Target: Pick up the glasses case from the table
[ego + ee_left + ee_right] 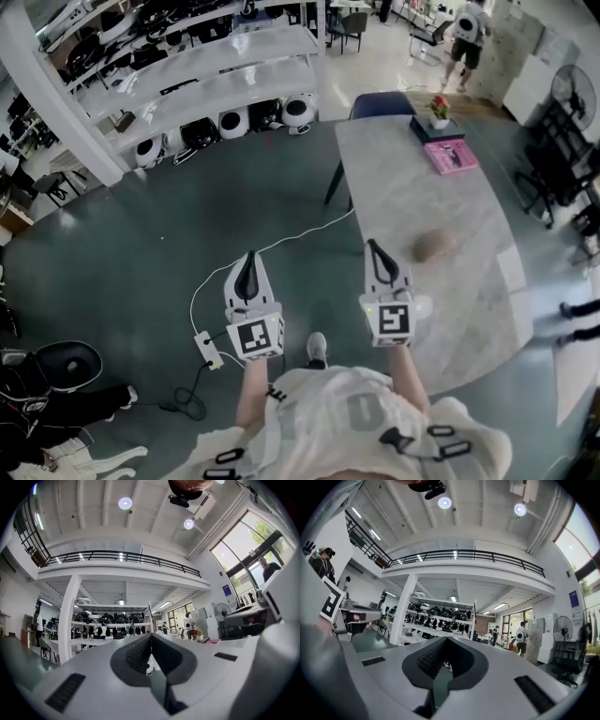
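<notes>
Left hand-held gripper (pixel 248 259) closed, empty.

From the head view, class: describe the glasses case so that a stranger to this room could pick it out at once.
Find the long pale table on the right. Nearer the person than the pink book and the potted plant at its far end lies the glasses case, about midway along. It is the only rounded brown thing on the table.
</notes>
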`<state>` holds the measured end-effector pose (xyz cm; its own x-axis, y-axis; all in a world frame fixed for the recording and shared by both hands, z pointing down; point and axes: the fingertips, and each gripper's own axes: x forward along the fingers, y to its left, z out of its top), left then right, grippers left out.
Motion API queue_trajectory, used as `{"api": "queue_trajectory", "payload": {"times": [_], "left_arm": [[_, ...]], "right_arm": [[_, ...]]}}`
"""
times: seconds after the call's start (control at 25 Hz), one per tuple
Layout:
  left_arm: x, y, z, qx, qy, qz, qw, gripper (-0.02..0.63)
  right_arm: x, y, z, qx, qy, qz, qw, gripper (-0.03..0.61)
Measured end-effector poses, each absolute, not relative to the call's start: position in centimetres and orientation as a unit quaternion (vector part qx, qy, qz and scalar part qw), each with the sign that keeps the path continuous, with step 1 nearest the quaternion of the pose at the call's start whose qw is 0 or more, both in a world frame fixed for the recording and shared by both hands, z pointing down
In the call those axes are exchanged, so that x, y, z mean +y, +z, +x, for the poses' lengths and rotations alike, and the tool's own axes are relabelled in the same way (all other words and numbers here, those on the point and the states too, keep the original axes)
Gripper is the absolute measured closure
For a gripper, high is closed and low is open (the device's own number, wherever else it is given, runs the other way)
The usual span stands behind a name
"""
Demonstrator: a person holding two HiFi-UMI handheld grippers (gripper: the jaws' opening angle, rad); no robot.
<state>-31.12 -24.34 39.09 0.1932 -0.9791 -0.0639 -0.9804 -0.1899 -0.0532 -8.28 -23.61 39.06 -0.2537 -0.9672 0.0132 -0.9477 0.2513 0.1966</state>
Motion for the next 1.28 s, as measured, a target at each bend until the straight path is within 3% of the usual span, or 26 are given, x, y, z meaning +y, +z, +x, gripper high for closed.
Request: {"api": "queue_trajectory", "payload": {"times": [0.32, 0.72, 1.28], "left_arm": [[-31.5, 40.6, -32.9, 0.635, -0.001, -0.772, 0.029, 0.609], [-32.0, 41.1, -33.8, 0.670, -0.005, -0.742, 0.027, 0.609], [-31.2, 40.4, -31.9, 0.687, 0.004, -0.727, 0.026, 0.609]], "right_arm": [[-30.0, 40.2, -9.6, -0.788, -0.058, 0.609, 0.069, 0.575], [-33.5, 40.5, -12.7, -0.837, -0.047, 0.543, 0.055, 0.575], [-33.3, 40.1, -11.4, -0.854, -0.048, 0.517, 0.034, 0.575]]}}
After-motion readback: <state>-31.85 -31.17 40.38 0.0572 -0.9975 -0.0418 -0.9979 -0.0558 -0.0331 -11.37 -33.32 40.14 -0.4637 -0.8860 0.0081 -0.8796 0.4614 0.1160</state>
